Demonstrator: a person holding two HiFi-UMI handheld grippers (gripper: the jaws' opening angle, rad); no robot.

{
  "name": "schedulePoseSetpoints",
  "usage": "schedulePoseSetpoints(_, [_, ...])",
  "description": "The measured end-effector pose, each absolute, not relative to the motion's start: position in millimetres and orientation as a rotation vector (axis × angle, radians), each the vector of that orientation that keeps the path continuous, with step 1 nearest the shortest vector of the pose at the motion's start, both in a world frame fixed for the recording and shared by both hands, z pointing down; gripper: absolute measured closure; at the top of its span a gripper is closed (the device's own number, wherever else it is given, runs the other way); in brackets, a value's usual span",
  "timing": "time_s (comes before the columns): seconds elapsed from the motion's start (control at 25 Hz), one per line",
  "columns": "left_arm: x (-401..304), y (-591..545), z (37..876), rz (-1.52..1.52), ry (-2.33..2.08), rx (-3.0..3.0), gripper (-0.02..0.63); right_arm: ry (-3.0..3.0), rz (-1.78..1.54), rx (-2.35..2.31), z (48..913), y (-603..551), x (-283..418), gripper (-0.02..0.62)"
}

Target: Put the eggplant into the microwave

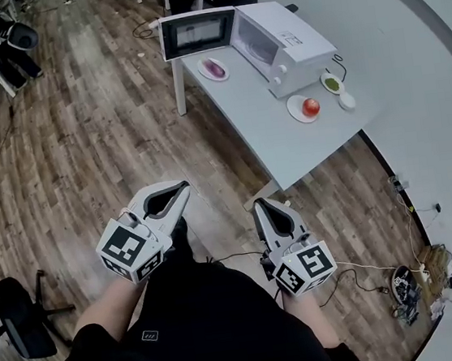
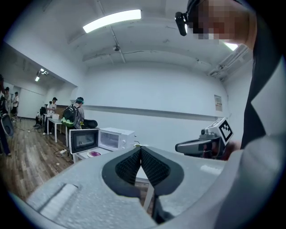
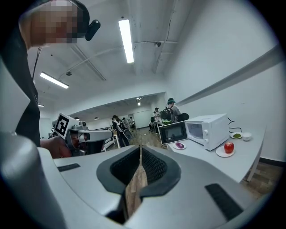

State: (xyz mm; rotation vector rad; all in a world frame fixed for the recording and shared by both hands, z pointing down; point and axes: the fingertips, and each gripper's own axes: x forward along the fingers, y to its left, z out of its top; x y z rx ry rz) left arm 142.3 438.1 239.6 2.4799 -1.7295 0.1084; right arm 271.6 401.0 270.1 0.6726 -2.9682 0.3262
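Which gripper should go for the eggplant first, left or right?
Probably left: both are shut and empty, but the left gripper sits nearer the eggplant, and the microwave stands on the right gripper's side.

eggplant [image 1: 214, 67]: purple | microwave [image 1: 291, 41]: white | apple [image 1: 310, 107]: red | table [image 1: 287, 147]: grey | floor [image 1: 83, 152]: brown wood-grain

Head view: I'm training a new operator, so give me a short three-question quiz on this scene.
1. True or false: the door of the microwave stands open.
2. The eggplant lies: A inside the microwave, B on a plate on the table, C on top of the microwave.
3. Name the red fruit on the other plate.
Key: 1 true; 2 B; 3 apple.
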Motion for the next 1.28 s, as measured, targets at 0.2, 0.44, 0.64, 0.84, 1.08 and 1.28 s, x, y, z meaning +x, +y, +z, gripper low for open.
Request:
schedulePoseSetpoints(0.2, [106.1,404.0,235.5,0.112,-1.738,2.505,0.598,-2.948,0.338,0.692,271.7,367.4,239.0,0.577])
schedulePoseSetpoints(0.44, [54.8,360.9,229.6,0.055,-1.709,2.514,0.598,-2.999,0.365,0.686,258.4,321.2,181.6,0.577])
schedulePoseSetpoints(0.64, [2.9,335.1,224.7,0.05,-1.701,2.534,0.598,-2.984,0.351,0.694,257.0,292.0,125.1,0.577])
schedulePoseSetpoints(0.84, [-43.0,318.3,233.5,0.086,-1.69,2.53,0.598,-2.97,0.379,0.709,263.8,270.7,75.8,0.578])
schedulePoseSetpoints(1.08, [-74.5,309.8,242.1,0.122,-1.662,2.527,0.598,-2.945,0.379,0.693,270.5,263.9,37.4,0.577])
schedulePoseSetpoints(1.28, [-90.4,293.5,251.1,0.093,-1.625,2.508,0.598,-2.906,0.409,0.699,282.5,251.6,21.6,0.578])
